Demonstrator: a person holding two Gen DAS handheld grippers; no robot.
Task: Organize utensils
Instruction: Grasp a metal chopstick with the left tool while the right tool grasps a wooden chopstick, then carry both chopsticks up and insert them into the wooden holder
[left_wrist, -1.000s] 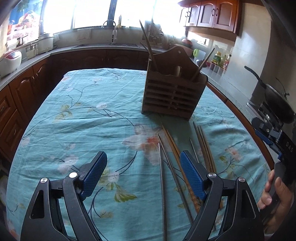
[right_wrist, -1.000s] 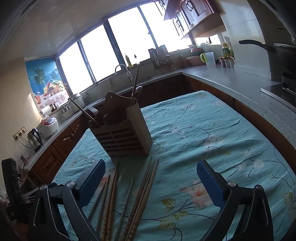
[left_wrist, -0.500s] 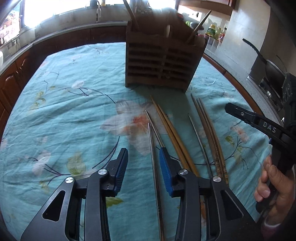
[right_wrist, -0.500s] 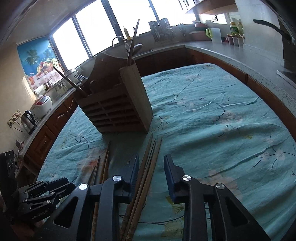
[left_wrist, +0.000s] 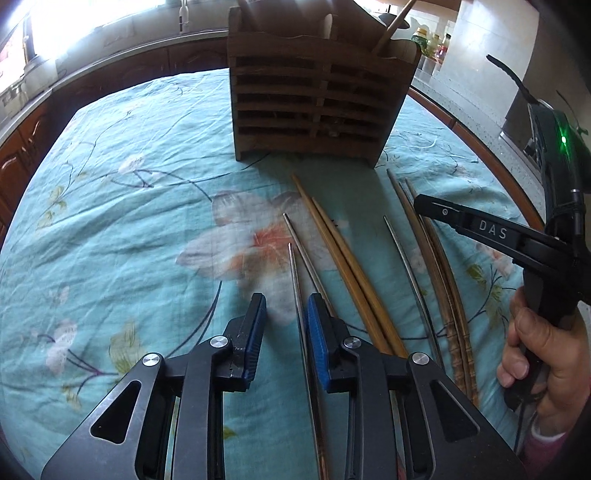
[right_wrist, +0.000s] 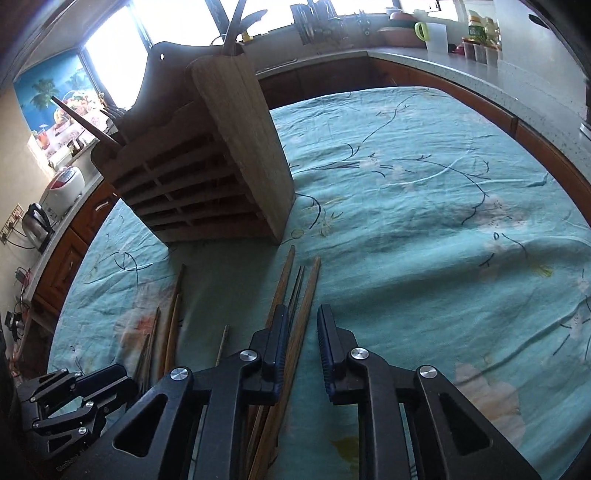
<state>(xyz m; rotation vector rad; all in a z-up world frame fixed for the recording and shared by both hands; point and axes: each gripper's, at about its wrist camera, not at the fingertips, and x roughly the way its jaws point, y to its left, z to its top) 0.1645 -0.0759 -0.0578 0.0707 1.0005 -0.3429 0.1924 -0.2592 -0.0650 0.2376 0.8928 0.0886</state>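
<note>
On the teal flowered tablecloth (left_wrist: 122, 229), at twelve o'clock, stands the slatted wooden utensil holder (left_wrist: 314, 107); loose chopsticks lie in front of it. Both grippers have dropped from above toward them, jaws just narrowing, so pickup looks imminent. The left gripper (left_wrist: 284, 325) straddles a thin silver metal chopstick (left_wrist: 295, 291) near its right pad, not yet pinched. The right gripper (right_wrist: 301, 332) is still unclenched, with one brown wooden chopstick (right_wrist: 304, 314) between its pads and the rest at nine o'clock.
</note>
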